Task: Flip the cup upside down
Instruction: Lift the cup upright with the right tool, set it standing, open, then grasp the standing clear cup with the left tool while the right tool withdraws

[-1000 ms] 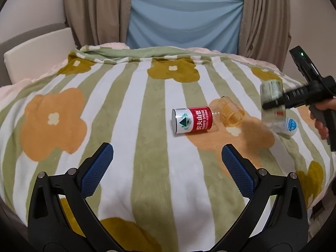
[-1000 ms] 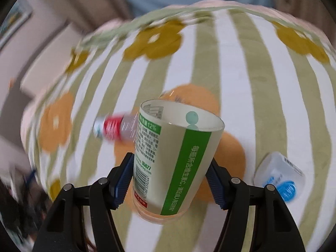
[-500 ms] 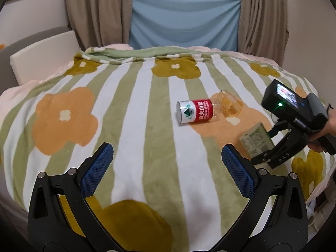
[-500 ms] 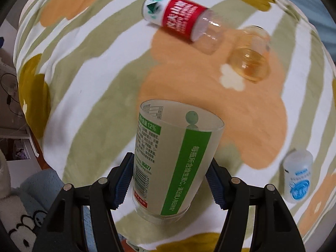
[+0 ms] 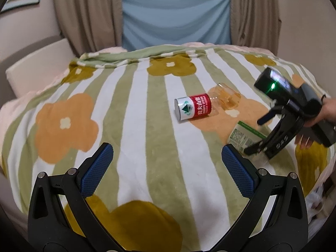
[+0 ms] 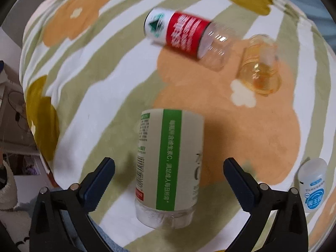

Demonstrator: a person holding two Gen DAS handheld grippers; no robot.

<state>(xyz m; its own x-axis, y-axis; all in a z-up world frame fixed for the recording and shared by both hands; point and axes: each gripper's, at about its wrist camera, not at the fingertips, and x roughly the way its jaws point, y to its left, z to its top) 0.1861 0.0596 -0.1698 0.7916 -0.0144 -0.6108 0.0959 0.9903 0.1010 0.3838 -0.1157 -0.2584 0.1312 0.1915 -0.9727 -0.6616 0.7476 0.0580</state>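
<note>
The cup (image 6: 168,166) is a cut plastic bottle with a beige and green label. It stands on the blanket mouth down, its clear base toward the camera, between the open fingers of my right gripper (image 6: 169,178), which do not touch it. In the left wrist view the cup (image 5: 243,137) shows at the right, partly hidden by the right gripper (image 5: 260,134). My left gripper (image 5: 168,168) is open and empty, low over the near part of the blanket.
A red-labelled cut bottle (image 6: 184,36) and an amber clear cup (image 6: 260,75) lie on their sides on the striped flower blanket (image 5: 130,113). A small white bottle (image 6: 313,185) lies at the right. Curtains and a wall stand behind the bed.
My right gripper has set the cup mouth down on the blanket and opened, letting it go. One second ago it held the cup in the air. The left gripper stayed put.
</note>
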